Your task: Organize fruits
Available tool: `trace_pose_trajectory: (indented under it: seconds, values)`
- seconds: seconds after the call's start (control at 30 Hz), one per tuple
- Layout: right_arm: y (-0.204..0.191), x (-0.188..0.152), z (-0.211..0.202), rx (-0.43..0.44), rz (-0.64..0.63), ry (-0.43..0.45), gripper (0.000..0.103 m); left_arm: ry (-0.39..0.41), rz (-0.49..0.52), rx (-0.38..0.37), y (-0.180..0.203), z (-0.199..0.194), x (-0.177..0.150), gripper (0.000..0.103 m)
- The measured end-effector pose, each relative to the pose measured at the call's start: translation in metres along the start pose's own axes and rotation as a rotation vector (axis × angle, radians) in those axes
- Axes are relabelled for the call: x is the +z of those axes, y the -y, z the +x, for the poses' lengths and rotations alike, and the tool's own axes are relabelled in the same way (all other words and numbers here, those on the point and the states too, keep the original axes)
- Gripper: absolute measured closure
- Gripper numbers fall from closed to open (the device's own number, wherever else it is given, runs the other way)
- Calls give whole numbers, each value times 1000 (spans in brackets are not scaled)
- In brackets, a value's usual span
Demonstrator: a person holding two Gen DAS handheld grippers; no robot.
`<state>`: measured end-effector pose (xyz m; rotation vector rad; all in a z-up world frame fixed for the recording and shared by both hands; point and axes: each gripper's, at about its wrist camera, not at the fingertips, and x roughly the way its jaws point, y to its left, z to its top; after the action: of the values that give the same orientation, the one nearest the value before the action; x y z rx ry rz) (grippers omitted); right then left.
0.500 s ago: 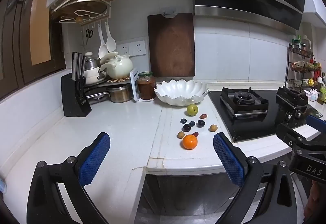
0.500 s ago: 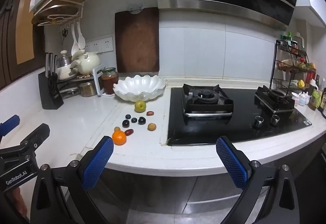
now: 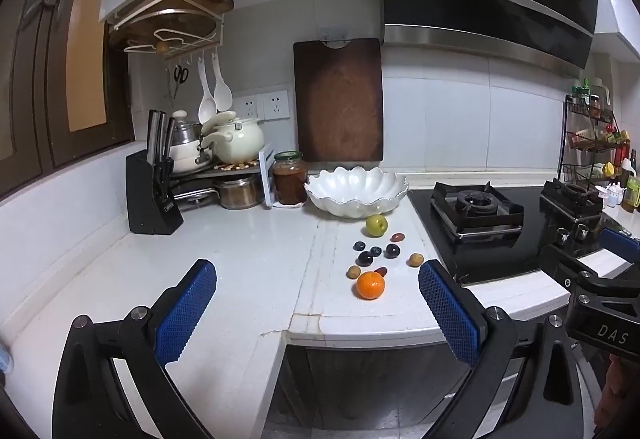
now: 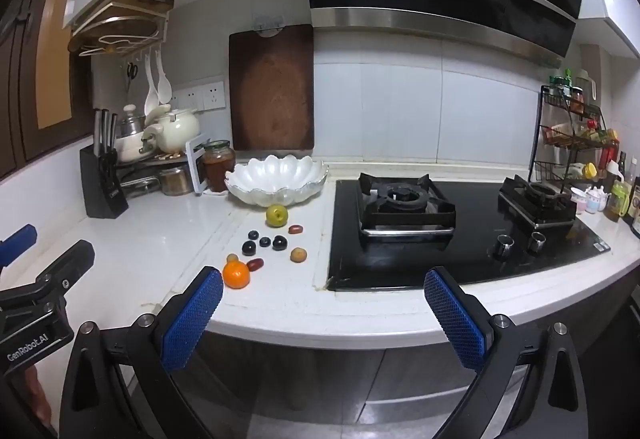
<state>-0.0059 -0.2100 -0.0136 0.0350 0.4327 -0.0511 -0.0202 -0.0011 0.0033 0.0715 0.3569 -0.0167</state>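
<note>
Left tongs (image 3: 318, 309): released, pads wide apart, nothing between them, held off the front edge of the white tabletop (image 3: 240, 271). Right tongs (image 4: 323, 313): likewise released and bare, also in front of the tabletop edge, approx. facing the gas hob (image 4: 460, 235). Each pair shows at the margin of the other's view.

Fruit lies loose on the tabletop betw. the hob and a seam in the surface. Nearest the tongs: orange (image 3: 370, 285), w/ a small brown fruit (image 3: 353, 272) and a red oblong fruit (image 3: 381, 271) just behind it. Mid-group: four dark round fruits (image 3: 365, 258), close together but mostly apart. To their right, a 2nd brown fruit (image 3: 415, 260). Farther back: a 2nd red fruit (image 3: 397, 237) and a green apple (image 3: 376, 225), the latter just in front of the white scalloped bowl (image 3: 356, 191); no fruit visible inside.

Left of bowl: jar (image 3: 289, 183), pots, knife block (image 3: 151, 199). Cutting board (image 3: 338, 101) against the wall behind.
</note>
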Motion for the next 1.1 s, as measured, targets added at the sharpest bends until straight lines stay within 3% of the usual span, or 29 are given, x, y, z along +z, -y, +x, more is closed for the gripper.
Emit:
trace_pose_trajectory:
  seconds: [1.1]
  values:
    - [-3, 3, -7, -11, -6, 53, 1, 35, 7, 23, 4, -6, 13, 0]
